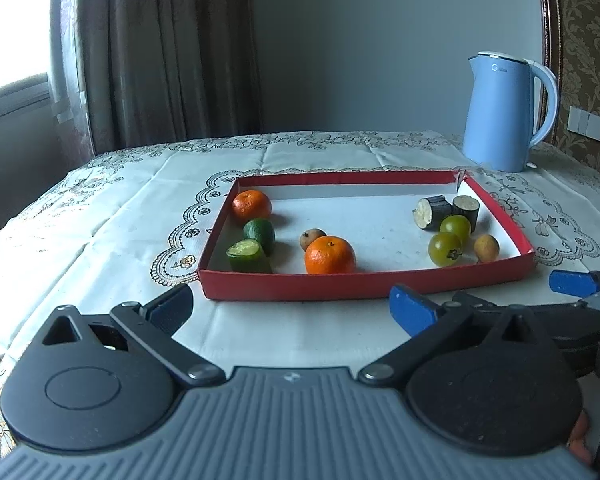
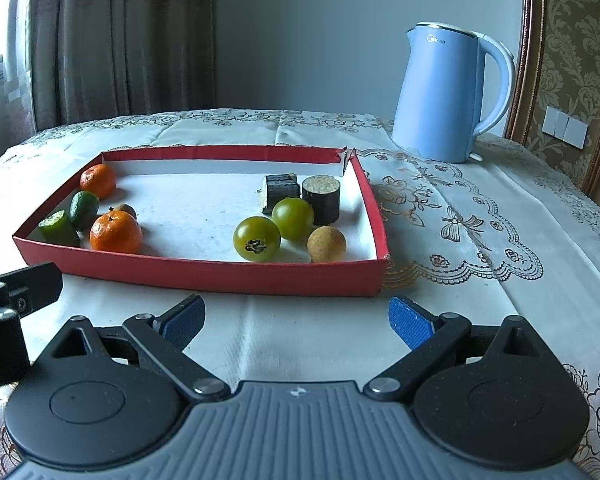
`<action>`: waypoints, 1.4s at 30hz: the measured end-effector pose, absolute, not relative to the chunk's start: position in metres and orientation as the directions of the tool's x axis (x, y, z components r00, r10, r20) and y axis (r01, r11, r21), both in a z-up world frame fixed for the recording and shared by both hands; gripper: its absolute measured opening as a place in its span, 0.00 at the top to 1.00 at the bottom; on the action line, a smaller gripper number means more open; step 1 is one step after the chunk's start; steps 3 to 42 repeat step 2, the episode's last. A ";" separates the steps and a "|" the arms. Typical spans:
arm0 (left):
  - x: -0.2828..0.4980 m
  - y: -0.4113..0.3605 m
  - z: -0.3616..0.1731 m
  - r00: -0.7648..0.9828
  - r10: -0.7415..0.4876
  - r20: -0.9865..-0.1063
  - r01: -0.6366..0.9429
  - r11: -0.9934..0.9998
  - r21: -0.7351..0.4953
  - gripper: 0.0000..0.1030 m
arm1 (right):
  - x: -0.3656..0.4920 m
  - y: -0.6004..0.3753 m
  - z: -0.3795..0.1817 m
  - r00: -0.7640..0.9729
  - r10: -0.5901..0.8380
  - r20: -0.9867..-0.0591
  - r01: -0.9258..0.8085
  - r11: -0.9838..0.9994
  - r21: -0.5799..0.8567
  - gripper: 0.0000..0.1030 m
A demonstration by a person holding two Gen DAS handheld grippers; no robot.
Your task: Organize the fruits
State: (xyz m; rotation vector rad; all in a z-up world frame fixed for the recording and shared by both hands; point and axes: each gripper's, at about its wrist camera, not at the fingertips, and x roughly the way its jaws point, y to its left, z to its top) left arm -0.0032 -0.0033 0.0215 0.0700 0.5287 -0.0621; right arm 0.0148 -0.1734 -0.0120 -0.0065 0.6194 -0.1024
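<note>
A shallow red tray (image 1: 284, 286) (image 2: 204, 274) lies on the tablecloth, holding fruit. At its left are two oranges (image 1: 330, 255) (image 2: 116, 232), two green cucumber pieces (image 1: 247, 255) (image 2: 59, 227) and a small brown fruit (image 1: 311, 237). At its right sit two green tomatoes (image 1: 445, 249) (image 2: 257, 239), two dark eggplant chunks (image 1: 433, 212) (image 2: 321, 200) and a tan round fruit (image 1: 486, 248) (image 2: 326, 244). My left gripper (image 1: 294, 312) stands open before the tray's front wall, nothing between its fingers. My right gripper (image 2: 296, 320) is open too, just short of the tray's front right.
A light blue electric kettle (image 1: 504, 114) (image 2: 446, 94) stands behind the tray at the back right. Curtains hang at the back left, and a patterned chair back rises on the right. The embroidered cloth (image 2: 480, 240) spreads right of the tray.
</note>
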 end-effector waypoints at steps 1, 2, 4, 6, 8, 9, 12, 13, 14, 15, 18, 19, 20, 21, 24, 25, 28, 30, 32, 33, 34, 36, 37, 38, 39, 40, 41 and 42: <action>-0.004 -0.003 0.021 0.863 -0.040 -0.504 0.078 0.995 0.054 0.00 | 0.015 -0.173 -0.013 0.808 -0.099 -0.581 0.094 0.995 -0.038 0.04; -0.004 -0.004 0.021 0.864 -0.039 -0.503 0.079 0.995 0.058 0.00 | 0.015 -0.173 -0.013 0.807 -0.098 -0.583 0.094 0.995 -0.037 0.04; -0.004 -0.004 0.021 0.864 -0.039 -0.503 0.079 0.995 0.058 0.00 | 0.015 -0.173 -0.013 0.807 -0.098 -0.583 0.094 0.995 -0.037 0.04; -0.004 -0.004 0.021 0.864 -0.039 -0.503 0.079 0.995 0.058 0.00 | 0.015 -0.173 -0.013 0.807 -0.098 -0.583 0.094 0.995 -0.037 0.04; -0.004 -0.004 0.021 0.864 -0.039 -0.503 0.079 0.995 0.058 0.00 | 0.015 -0.173 -0.013 0.807 -0.098 -0.583 0.094 0.995 -0.037 0.04; -0.004 -0.004 0.021 0.864 -0.039 -0.503 0.079 0.995 0.058 0.00 | 0.015 -0.173 -0.013 0.807 -0.098 -0.583 0.094 0.995 -0.037 0.04; -0.004 -0.004 0.021 0.864 -0.039 -0.503 0.079 0.995 0.058 0.00 | 0.015 -0.173 -0.013 0.807 -0.098 -0.583 0.094 0.995 -0.037 0.04; -0.004 -0.004 0.021 0.864 -0.039 -0.503 0.079 0.995 0.058 0.00 | 0.015 -0.173 -0.013 0.807 -0.098 -0.583 0.094 0.995 -0.037 0.04; -0.004 -0.004 0.021 0.864 -0.039 -0.503 0.079 0.995 0.058 0.00 | 0.015 -0.173 -0.013 0.807 -0.098 -0.583 0.094 0.995 -0.037 0.04; -0.004 -0.004 0.021 0.864 -0.039 -0.503 0.079 0.995 0.058 0.00 | 0.015 -0.173 -0.013 0.807 -0.098 -0.583 0.094 0.995 -0.037 0.04; -0.004 -0.004 0.021 0.864 -0.039 -0.503 0.079 0.995 0.058 0.00 | 0.015 -0.173 -0.013 0.807 -0.098 -0.583 0.094 0.995 -0.037 0.04; -0.004 -0.004 0.021 0.864 -0.039 -0.503 0.079 0.995 0.058 0.00 | 0.015 -0.173 -0.013 0.807 -0.098 -0.583 0.094 0.995 -0.037 0.04; -0.004 -0.004 0.021 0.864 -0.039 -0.503 0.079 0.995 0.058 0.00 | 0.015 -0.173 -0.013 0.807 -0.098 -0.583 0.094 0.995 -0.037 0.04; -0.004 -0.004 0.021 0.864 -0.039 -0.503 0.079 0.995 0.058 0.00 | 0.015 -0.173 -0.013 0.807 -0.098 -0.583 0.094 0.995 -0.037 0.04; -0.004 -0.004 0.021 0.864 -0.039 -0.503 0.079 0.995 0.058 0.00 | 0.015 -0.173 -0.013 0.807 -0.098 -0.583 0.094 0.995 -0.037 0.04; -0.004 -0.004 0.021 0.864 -0.039 -0.503 0.079 0.995 0.058 0.00 | 0.015 -0.173 -0.013 0.807 -0.098 -0.583 0.094 0.995 -0.037 0.04; -0.004 -0.004 0.021 0.864 -0.039 -0.503 0.079 0.995 0.058 0.00 | 0.015 -0.173 -0.013 0.807 -0.098 -0.583 0.094 0.995 -0.037 0.04; -0.004 -0.004 0.021 0.864 -0.039 -0.503 0.079 0.995 0.058 0.00 | 0.015 -0.173 -0.013 0.807 -0.098 -0.583 0.094 0.995 -0.037 0.04; -0.004 -0.004 0.021 0.864 -0.039 -0.503 0.079 0.995 0.058 0.00 | 0.015 -0.173 -0.013 0.807 -0.098 -0.583 0.094 0.995 -0.037 0.04; -0.004 -0.004 0.021 0.864 -0.039 -0.503 0.079 0.995 0.058 0.00 | 0.015 -0.173 -0.013 0.807 -0.098 -0.583 0.094 0.995 -0.037 0.04; -0.004 -0.004 0.021 0.864 -0.039 -0.503 0.079 0.995 0.058 0.00 | 0.015 -0.173 -0.013 0.807 -0.098 -0.583 0.094 0.995 -0.037 0.04; -0.004 -0.004 0.021 0.864 -0.039 -0.503 0.079 0.995 0.058 0.00 | 0.015 -0.173 -0.013 0.807 -0.098 -0.583 0.094 0.995 -0.037 0.04; -0.004 -0.004 0.021 0.864 -0.039 -0.503 0.079 0.995 0.058 0.00 | 0.015 -0.173 -0.013 0.807 -0.098 -0.583 0.094 0.995 -0.037 0.04; -0.004 -0.004 0.021 0.864 -0.039 -0.503 0.079 0.995 0.058 0.00 | 0.015 -0.173 -0.013 0.807 -0.098 -0.583 0.094 0.995 -0.037 0.04; -0.004 -0.004 0.021 0.864 -0.039 -0.503 0.079 0.995 0.058 0.00 | 0.015 -0.173 -0.013 0.807 -0.098 -0.583 0.094 0.995 -0.037 0.04; -0.004 -0.004 0.021 0.864 -0.039 -0.503 0.079 0.995 0.058 0.00 | 0.015 -0.173 -0.013 0.807 -0.098 -0.583 0.094 0.995 -0.037 0.04; -0.004 -0.004 0.021 0.864 -0.039 -0.503 0.079 0.995 0.058 0.00 | 0.015 -0.173 -0.013 0.807 -0.098 -0.583 0.094 0.995 -0.037 0.04; -0.004 -0.004 0.021 0.864 -0.039 -0.503 0.079 0.995 0.058 0.00 | 0.015 -0.173 -0.013 0.807 -0.098 -0.583 0.094 0.995 -0.037 0.04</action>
